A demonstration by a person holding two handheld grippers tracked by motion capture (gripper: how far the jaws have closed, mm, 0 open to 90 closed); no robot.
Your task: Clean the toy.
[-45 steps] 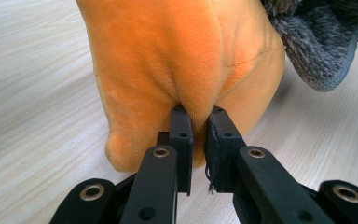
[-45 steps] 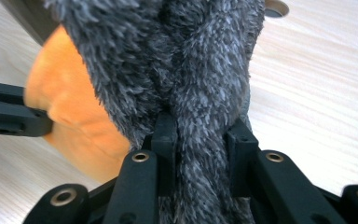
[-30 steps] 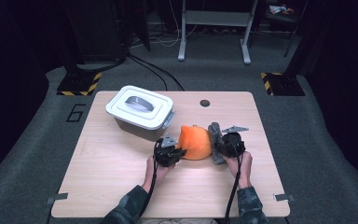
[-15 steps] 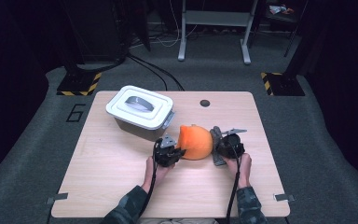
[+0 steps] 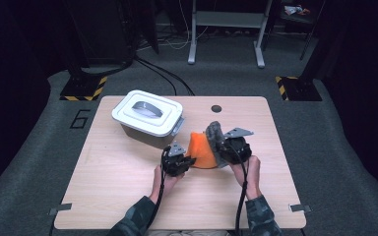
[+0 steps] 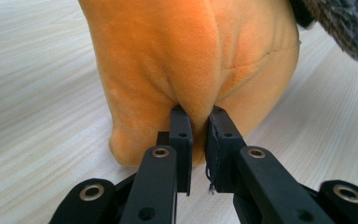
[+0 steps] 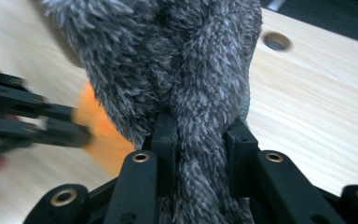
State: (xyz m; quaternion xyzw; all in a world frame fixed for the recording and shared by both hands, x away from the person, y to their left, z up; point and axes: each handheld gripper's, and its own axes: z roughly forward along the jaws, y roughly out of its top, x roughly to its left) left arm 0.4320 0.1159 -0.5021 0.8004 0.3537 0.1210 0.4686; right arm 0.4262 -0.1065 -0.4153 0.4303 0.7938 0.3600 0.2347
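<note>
A white lidded plastic container [image 5: 147,117] stands on the wooden table [image 5: 103,187]. Left gripper [image 6: 198,122] pinches a fold of the orange plush toy [image 5: 201,152] at table centre. Right gripper [image 7: 200,133] clamps its grey furry part [image 7: 182,60].

Readable marks: one numeral on the floor

We are reading a single pale "6" [image 5: 80,119] marked on the grey carpet [image 5: 39,147] just left of the table's [image 5: 128,196] far corner; we are finding no other legible text, label or brand anywhere.
</note>
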